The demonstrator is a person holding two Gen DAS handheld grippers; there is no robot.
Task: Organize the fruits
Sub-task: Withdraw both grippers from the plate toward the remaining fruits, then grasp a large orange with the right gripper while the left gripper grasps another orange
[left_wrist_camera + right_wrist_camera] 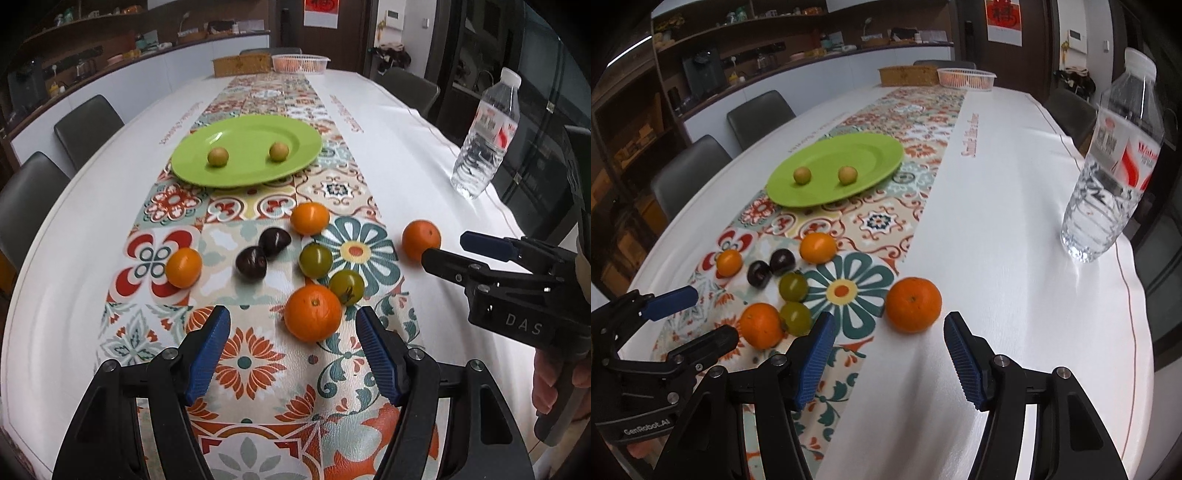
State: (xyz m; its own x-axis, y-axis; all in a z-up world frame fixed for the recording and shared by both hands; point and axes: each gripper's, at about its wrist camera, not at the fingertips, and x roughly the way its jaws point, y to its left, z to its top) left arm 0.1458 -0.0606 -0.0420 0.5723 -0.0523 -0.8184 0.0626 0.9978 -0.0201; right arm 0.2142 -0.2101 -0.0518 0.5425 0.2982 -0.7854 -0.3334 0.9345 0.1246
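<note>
A green plate point(251, 133) point(849, 151) holds two small yellow-green fruits point(218, 157) point(847, 174). Nearer me on the patterned runner lie several oranges, two dark plums point(252, 263) point(759, 273) and two green tomatoes point(316, 260) point(793, 287). My left gripper point(293, 354) point(711, 315) is open, its tips just short of the nearest orange point(313, 312) point(761, 325). On the white cloth, my right gripper point(890, 354) point(447, 247) is open too, and a lone orange point(913, 304) point(421, 240) sits just ahead of its tips, not touched.
A clear water bottle point(485, 136) point(1112, 173) stands near the table's right edge. A white basket point(300, 62) and a woven box point(242, 64) sit at the far end. Grey chairs point(86, 125) line the left side. A hand point(557, 384) holds the right gripper's handle.
</note>
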